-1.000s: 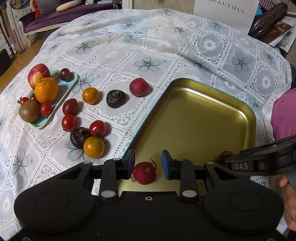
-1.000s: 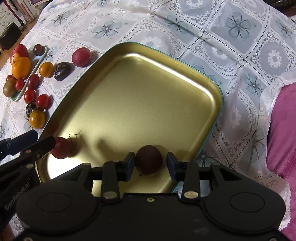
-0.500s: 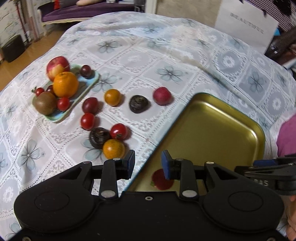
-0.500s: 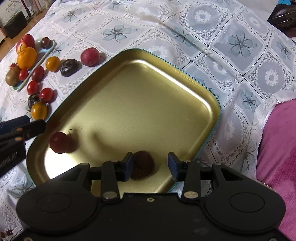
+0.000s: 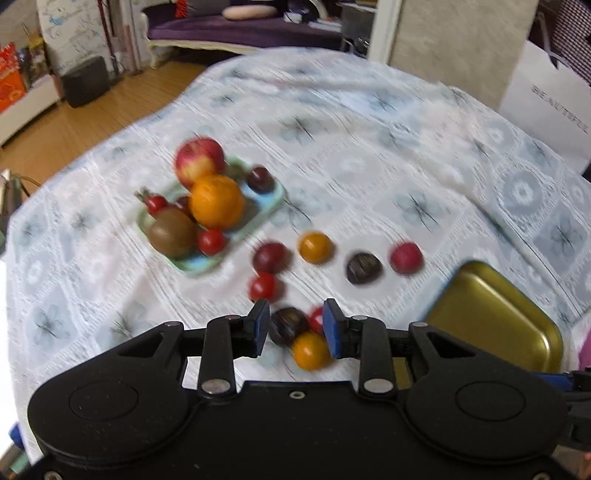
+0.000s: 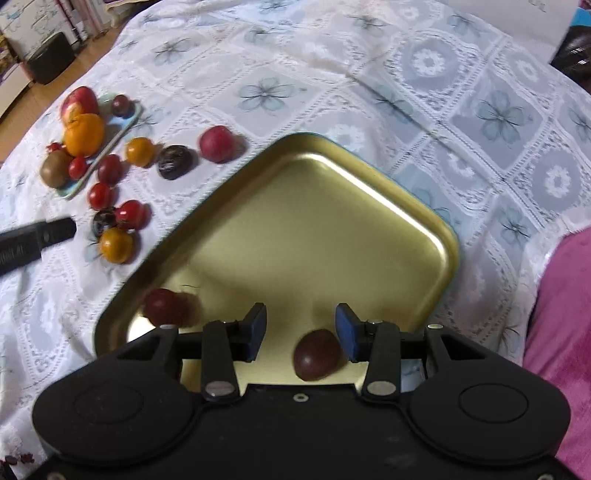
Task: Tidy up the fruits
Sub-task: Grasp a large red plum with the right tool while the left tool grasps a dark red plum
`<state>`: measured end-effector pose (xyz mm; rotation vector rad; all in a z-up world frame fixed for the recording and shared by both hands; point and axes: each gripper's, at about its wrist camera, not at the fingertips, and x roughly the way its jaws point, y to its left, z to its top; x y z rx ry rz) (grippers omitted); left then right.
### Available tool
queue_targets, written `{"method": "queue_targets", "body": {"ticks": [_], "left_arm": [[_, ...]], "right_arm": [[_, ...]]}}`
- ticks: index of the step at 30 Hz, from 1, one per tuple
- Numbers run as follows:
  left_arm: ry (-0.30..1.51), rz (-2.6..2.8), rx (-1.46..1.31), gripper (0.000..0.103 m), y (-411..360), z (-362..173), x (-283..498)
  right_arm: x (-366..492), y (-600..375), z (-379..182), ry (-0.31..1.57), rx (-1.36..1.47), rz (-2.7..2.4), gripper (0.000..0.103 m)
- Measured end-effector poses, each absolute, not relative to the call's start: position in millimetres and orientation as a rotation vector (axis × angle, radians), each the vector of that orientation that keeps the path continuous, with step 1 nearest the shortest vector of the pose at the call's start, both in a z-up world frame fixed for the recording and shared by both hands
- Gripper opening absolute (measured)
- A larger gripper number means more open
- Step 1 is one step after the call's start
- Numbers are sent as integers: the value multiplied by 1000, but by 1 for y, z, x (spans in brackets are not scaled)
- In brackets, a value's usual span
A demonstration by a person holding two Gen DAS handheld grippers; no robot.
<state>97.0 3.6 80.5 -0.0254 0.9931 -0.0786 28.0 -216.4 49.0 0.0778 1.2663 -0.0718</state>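
Left gripper (image 5: 295,326), jaws opening and empty, hovers over the loose fruit beside the gold tray (image 5: 517,295) — grip the small, smooth, bruisable orange fruit (image 5: 310,350) across its middle

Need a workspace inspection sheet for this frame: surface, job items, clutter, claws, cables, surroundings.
Surface: table under a white lace floral cloth.
Job's things: gold tray holds two dark red fruits. Small teal plate carries an apple, orange, kiwi and small red fruits. Loose fruits lie on the cloth between plate and tray.
Clutter: white paper bag at the far edge.
Claws: left claw opening, nothing gripped, above a loose cluster; right claw open over the tray, the fruit below it not pinched.
Cables: nothing seen.
Surroundings: wooden floor, purple sofa, magenta fabric at right.
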Motion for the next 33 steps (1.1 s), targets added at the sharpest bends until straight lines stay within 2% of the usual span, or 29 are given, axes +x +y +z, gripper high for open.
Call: {"method": "queue_targets", "body": {"ticks": [5,17,25,33], "left_arm": [[978,-38,-1,43,15,85,119],[1064,-99,36,43,5,49,181],[1118,-110,14,43,1,17,206],[1125,-82,104,44,-10,-3,219]], "right_arm": [[44,-201,62,1237,82,-1,44],[122,-175,75,1117,83,41,44],[194,-173,40,1232,90,43,44],[206,-174,0,1228,112,65,45]]}}
